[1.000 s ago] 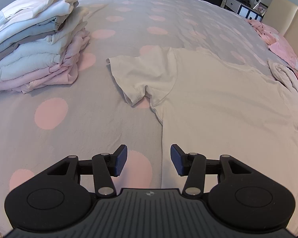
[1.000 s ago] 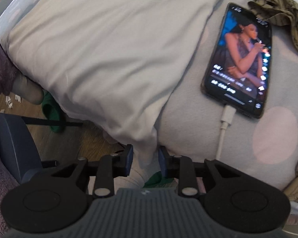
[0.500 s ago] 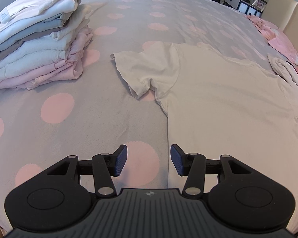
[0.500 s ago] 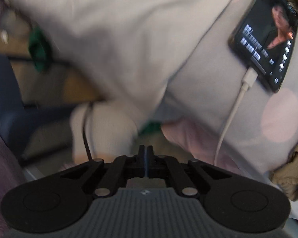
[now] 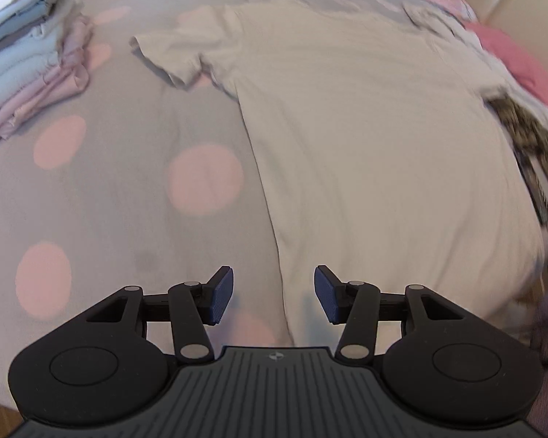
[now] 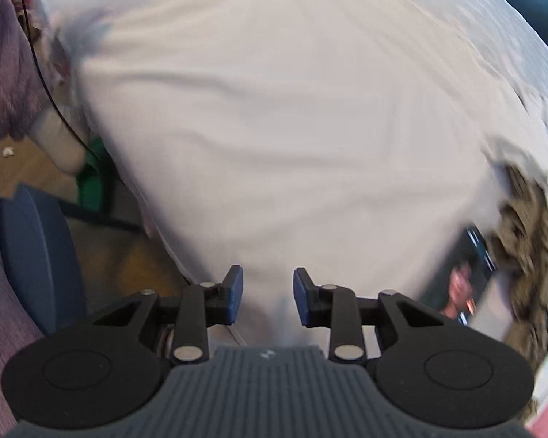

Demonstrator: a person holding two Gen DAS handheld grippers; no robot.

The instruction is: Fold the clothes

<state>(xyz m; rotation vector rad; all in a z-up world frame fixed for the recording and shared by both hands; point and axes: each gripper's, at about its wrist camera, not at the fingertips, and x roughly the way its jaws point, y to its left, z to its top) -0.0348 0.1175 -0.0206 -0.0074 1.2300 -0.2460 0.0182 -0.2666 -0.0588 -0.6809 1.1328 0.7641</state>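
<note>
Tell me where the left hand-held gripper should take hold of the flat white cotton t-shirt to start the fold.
Probably the near hem corner of the white cotton t-shirt, coming from above. The shirt lies spread flat on the grey bedspread with pink dots, and its straight side edge runs down between the open fingers of the left hand-held gripper, so that corner is closest and free to pinch.

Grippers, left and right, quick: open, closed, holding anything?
Left gripper: open, empty, above the white cotton T-shirt.
Right gripper: opening, nothing gripped.
</note>
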